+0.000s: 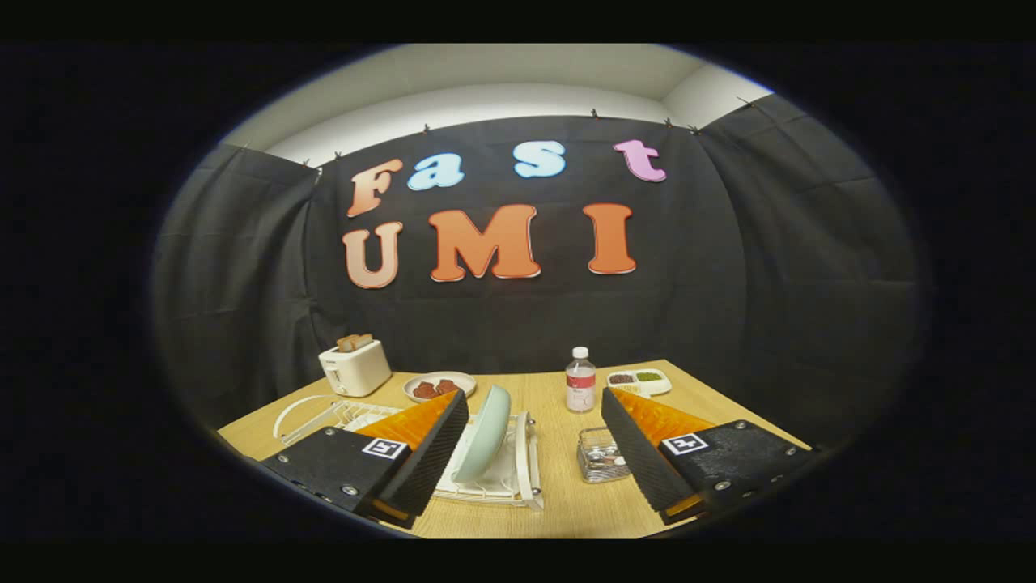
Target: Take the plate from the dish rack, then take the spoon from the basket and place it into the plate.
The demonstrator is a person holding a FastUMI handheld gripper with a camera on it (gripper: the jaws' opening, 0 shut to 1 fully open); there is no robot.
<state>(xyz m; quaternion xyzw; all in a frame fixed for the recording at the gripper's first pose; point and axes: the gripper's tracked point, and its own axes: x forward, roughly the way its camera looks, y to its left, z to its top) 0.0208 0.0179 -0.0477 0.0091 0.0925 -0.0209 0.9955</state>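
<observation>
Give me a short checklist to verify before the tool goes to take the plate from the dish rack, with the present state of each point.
1. Tool open: ok, the fingers stand wide apart and hold nothing.
2. Plate in place: ok, it stands on edge in the dish rack, between the fingers, nearer the left one.
3. Free rim to grasp: ok, the top edge of the plate is bare.
4. Landing place: ok, bare table lies beside the rack.
5. Spoon ready: cannot tell, the contents of the basket are too small to make out.
6. Obstacles: ok, the bottle stands beyond the fingers.
</observation>
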